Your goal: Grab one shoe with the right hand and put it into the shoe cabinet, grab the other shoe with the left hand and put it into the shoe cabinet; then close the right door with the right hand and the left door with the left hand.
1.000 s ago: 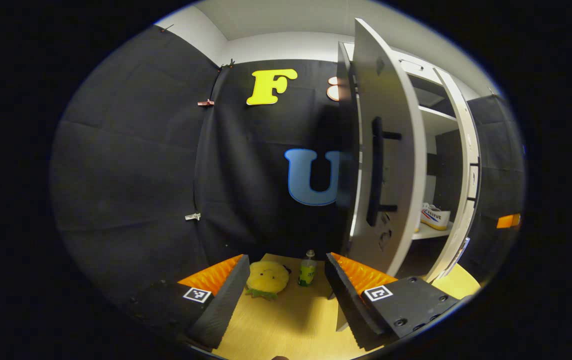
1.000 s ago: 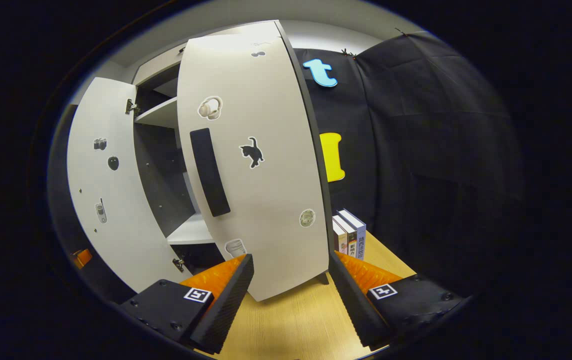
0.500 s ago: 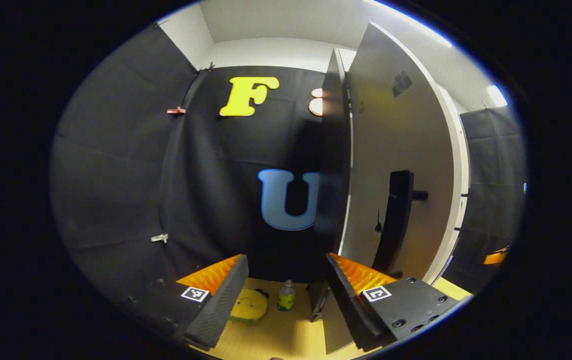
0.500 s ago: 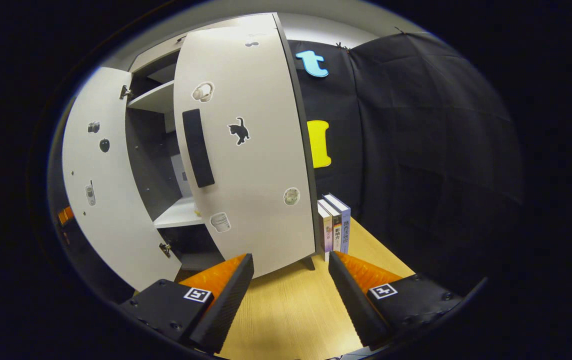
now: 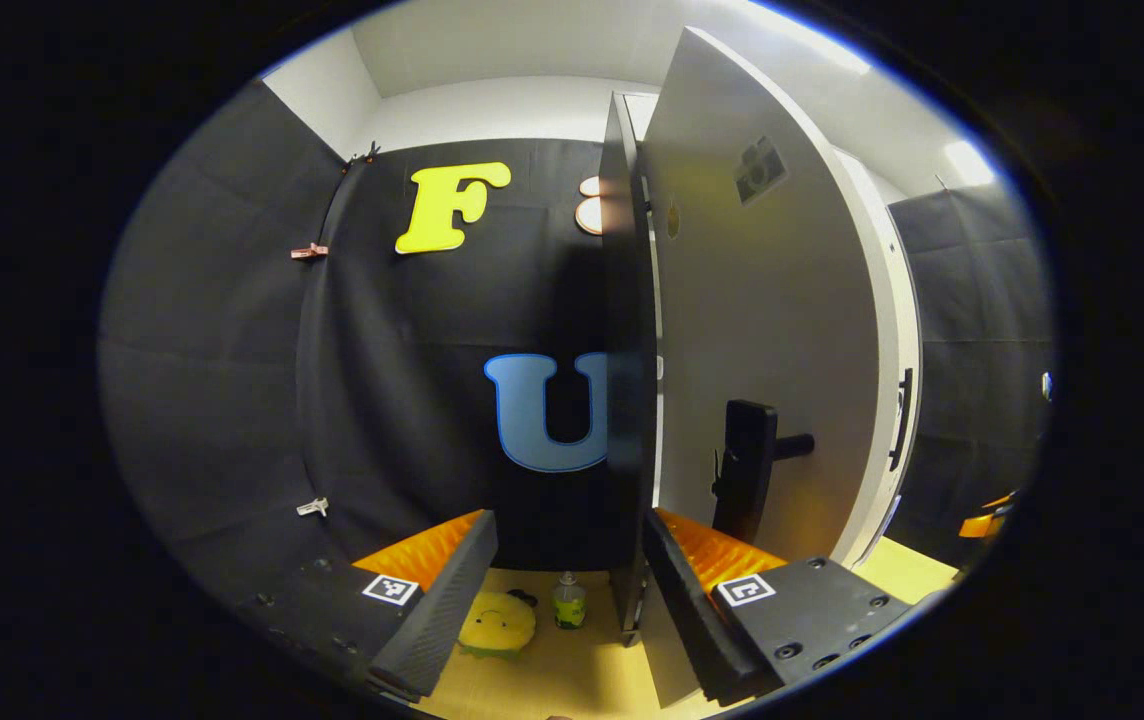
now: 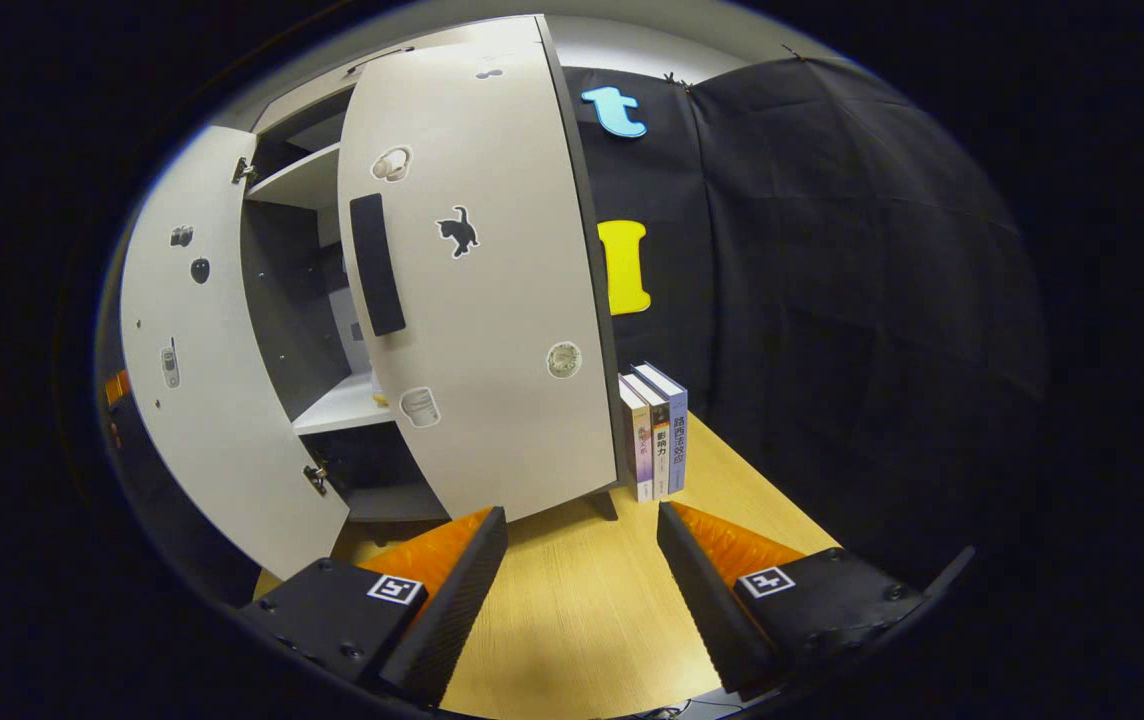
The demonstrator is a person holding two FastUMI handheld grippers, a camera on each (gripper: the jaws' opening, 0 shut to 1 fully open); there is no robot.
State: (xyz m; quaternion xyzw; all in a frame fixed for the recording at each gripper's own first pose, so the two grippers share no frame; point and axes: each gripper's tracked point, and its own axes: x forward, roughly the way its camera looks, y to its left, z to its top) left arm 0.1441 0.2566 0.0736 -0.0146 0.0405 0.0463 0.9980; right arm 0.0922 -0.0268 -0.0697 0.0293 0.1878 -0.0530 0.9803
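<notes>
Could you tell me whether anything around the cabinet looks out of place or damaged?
Nothing stands out. Both cabinet doors hang ajar on their hinges, the books stand upright beside the cabinet, and the bottle stands upright by the yellow plush toy.

Cabinet doors [image 6: 492, 330]: pale grey-white, dotted with small stickers, among them a black cat.
Door handle [image 6: 377, 265]: black.
Door edge [image 5: 627, 400]: dark grey.
Cabinet inside [image 6: 282, 300]: dark walls, white shelves.
Table [image 6: 582, 610]: light yellow wood grain.
Books [image 6: 654, 430]: white, dark and lilac spines.
Plush toy [image 5: 497, 622]: yellow.
Bottle [image 5: 567, 600]: green label.
</notes>
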